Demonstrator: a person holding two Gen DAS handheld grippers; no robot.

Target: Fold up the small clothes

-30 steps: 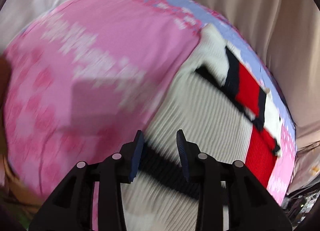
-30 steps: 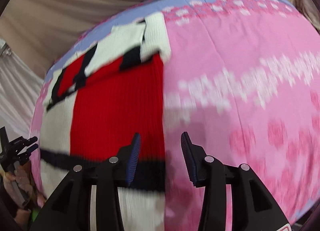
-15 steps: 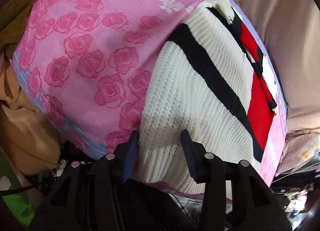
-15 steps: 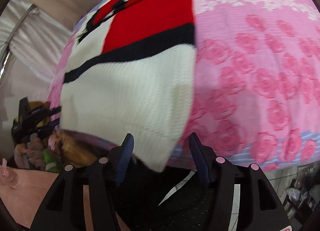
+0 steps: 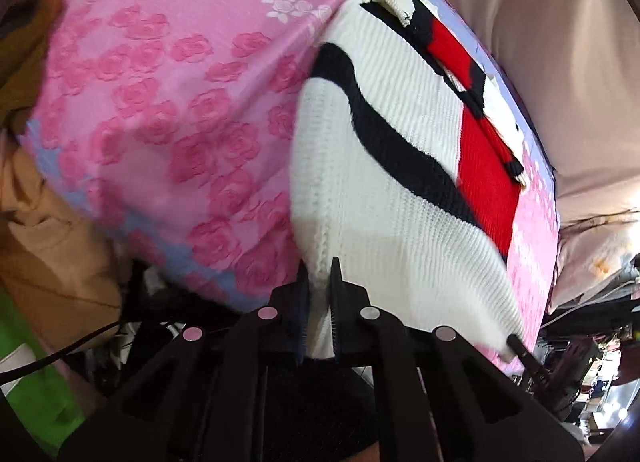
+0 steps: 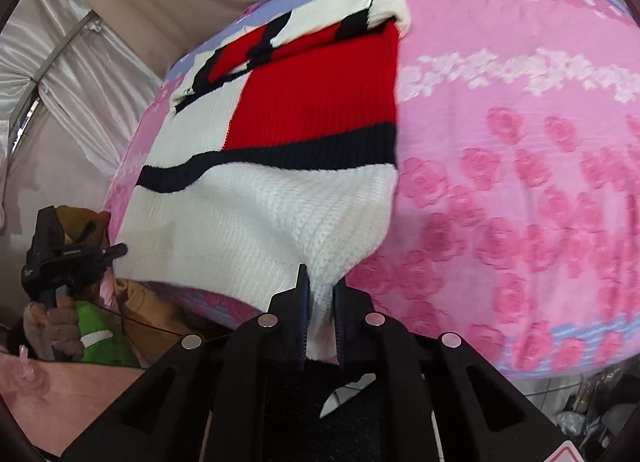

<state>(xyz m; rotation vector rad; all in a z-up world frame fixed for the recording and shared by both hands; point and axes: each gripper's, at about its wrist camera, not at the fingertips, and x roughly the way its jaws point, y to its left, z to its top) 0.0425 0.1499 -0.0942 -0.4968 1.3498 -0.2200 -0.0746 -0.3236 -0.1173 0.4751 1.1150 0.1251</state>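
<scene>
A small knitted sweater (image 5: 392,198), white with a black stripe and red blocks, lies on a pink rose-patterned bedspread (image 5: 168,110). My left gripper (image 5: 319,282) is shut on the sweater's left bottom corner at the near edge of the bed. In the right wrist view the sweater (image 6: 272,190) spreads away from me, and my right gripper (image 6: 320,290) is shut on its right bottom corner. The left gripper (image 6: 116,250) also shows at the left of the right wrist view, clamped on the far hem corner. The sweater's sleeves lie folded across its upper part.
The bedspread (image 6: 520,190) covers the bed up to a beige wall (image 5: 540,42). Tan and green cloth (image 5: 48,262) is piled left of the bed. White curtains (image 6: 60,82) hang at the left. Cluttered items (image 5: 580,362) sit at the lower right.
Both grippers dropped to the near edge of the bed, moved onto the sweater's bottom hem corners and closed on them. The hem is now slightly lifted and bunched at each grip.
</scene>
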